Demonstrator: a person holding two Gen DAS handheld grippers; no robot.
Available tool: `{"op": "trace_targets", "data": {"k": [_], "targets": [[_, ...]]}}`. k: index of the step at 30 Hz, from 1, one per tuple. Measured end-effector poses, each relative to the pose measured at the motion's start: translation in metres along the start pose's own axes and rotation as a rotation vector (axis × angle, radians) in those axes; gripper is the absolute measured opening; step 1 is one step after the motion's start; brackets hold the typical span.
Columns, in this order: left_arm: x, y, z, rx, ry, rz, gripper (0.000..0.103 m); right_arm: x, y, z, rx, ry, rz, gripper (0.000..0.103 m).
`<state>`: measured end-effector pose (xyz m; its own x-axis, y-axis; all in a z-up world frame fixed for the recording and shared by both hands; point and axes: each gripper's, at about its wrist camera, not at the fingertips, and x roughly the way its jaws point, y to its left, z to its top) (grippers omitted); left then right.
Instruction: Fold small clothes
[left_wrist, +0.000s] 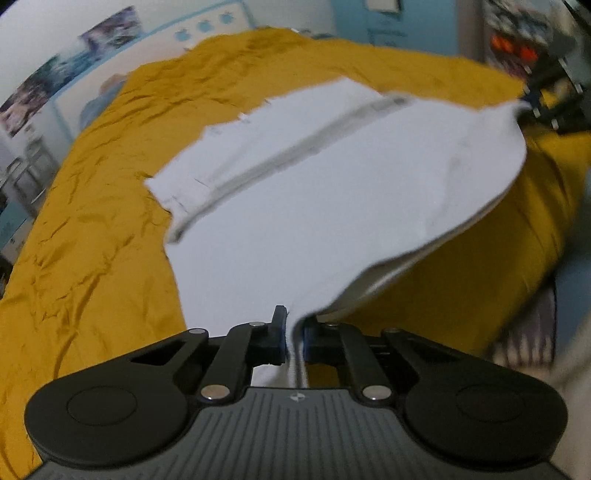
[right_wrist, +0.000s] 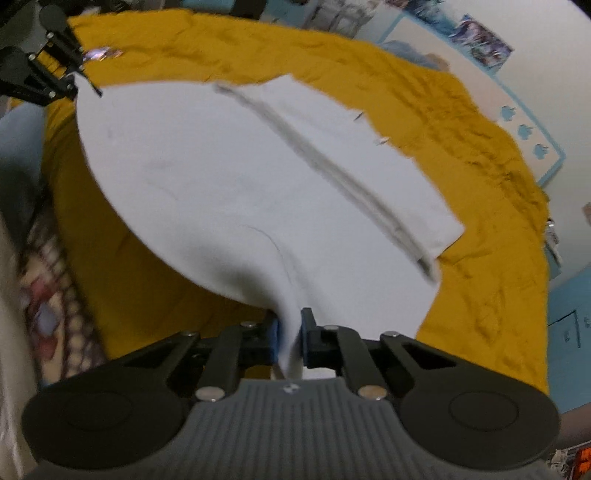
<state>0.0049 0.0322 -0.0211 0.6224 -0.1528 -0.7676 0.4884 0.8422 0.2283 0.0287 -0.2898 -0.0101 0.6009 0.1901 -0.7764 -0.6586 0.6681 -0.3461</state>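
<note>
over the yellow sheet, both the left gripper and right gripper pinch the white garment; lift evenly, keeping the held edge taut.

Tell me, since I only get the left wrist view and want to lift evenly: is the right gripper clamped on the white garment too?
Observer: Yes, the right gripper is shut on a bunched edge of the white garment.
Operator: Does the far part lie flat?
Observer: Its far end rests on the yellow sheet.
Operator: Anything in the way there?
Observer: Only the left gripper, pinching the other corner.
</note>
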Motion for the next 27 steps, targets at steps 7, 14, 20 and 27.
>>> {"op": "trace_targets", "data": {"k": [7, 14, 20, 27], "targets": [[0.045, 0.055, 0.037, -0.181, 0.02, -0.025, 0.008, 0.043, -0.043, 0.038, 0.065, -0.031, -0.079, 0.003], [0.107, 0.101, 0.037, -0.348, 0.13, -0.175, 0.012, 0.114, -0.075, 0.054, 0.184, 0.043, 0.0, 0.004], [0.123, 0.126, 0.025, -0.501, 0.15, -0.276, 0.028, 0.14, -0.085, 0.051, 0.26, 0.078, 0.041, 0.019], [0.121, 0.153, 0.008, -0.658, 0.133, -0.416, 0.048, 0.129, -0.109, 0.046, 0.355, 0.059, 0.043, 0.046]]}}
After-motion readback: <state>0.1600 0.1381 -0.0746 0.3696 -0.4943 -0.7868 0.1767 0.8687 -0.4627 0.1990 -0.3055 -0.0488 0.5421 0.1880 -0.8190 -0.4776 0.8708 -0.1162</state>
